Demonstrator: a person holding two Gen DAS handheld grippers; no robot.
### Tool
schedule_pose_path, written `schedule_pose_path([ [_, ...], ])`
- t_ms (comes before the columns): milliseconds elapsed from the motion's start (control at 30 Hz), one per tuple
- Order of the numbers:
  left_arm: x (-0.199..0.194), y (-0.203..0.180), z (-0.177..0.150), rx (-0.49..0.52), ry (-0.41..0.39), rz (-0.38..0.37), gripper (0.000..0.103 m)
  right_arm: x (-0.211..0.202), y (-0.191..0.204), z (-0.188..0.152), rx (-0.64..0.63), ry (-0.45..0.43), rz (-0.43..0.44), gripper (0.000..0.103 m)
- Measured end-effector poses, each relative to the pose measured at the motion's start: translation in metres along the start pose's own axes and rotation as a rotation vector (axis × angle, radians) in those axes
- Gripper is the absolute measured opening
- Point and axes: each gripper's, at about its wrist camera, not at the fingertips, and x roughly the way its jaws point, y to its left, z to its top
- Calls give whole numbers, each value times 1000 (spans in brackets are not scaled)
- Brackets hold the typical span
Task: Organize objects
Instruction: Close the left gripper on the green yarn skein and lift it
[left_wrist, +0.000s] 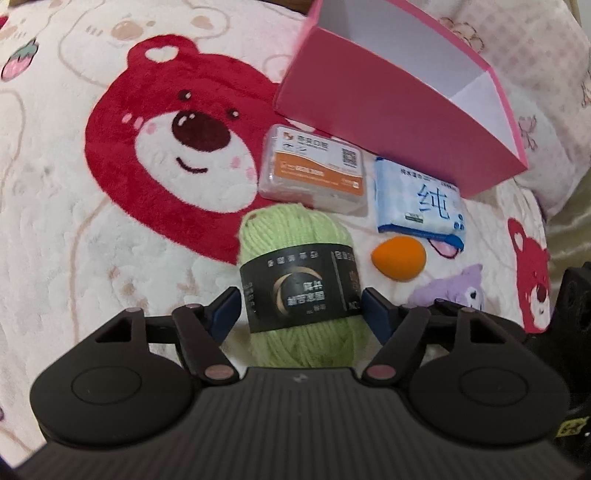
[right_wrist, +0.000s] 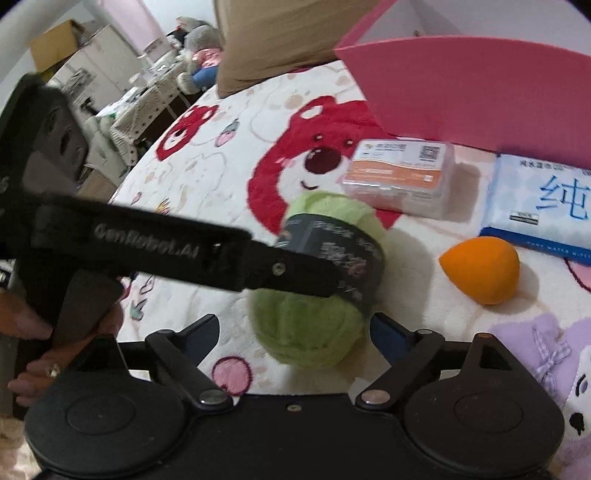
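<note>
A green yarn ball with a black label (left_wrist: 299, 284) lies on the bear blanket. My left gripper (left_wrist: 299, 310) has its blue pads against both sides of the yarn's label. In the right wrist view the left gripper's arm (right_wrist: 184, 251) reaches onto the yarn (right_wrist: 317, 295). My right gripper (right_wrist: 291, 336) is open and empty, just in front of the yarn. A pink box (left_wrist: 399, 110) with a white inside stands behind. A clear orange-labelled case (left_wrist: 314, 173), a blue wipes pack (left_wrist: 417, 199) and an orange sponge egg (left_wrist: 399, 258) lie near it.
A purple plush toy (left_wrist: 450, 291) lies at the right, also in the right wrist view (right_wrist: 546, 369). A brown pillow (right_wrist: 277, 40) sits behind the pink box (right_wrist: 480, 92). The bed's left edge drops to a cluttered room.
</note>
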Motion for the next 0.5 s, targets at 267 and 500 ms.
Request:
schedule_pose_path([
  [267,15,12,-8,-38,5,-66,65,15,0,-1,3,-4,-38,70],
  [500,4,3,-14,-50,-36,-54,60,11,6,-7,-50,-29,-61,66],
])
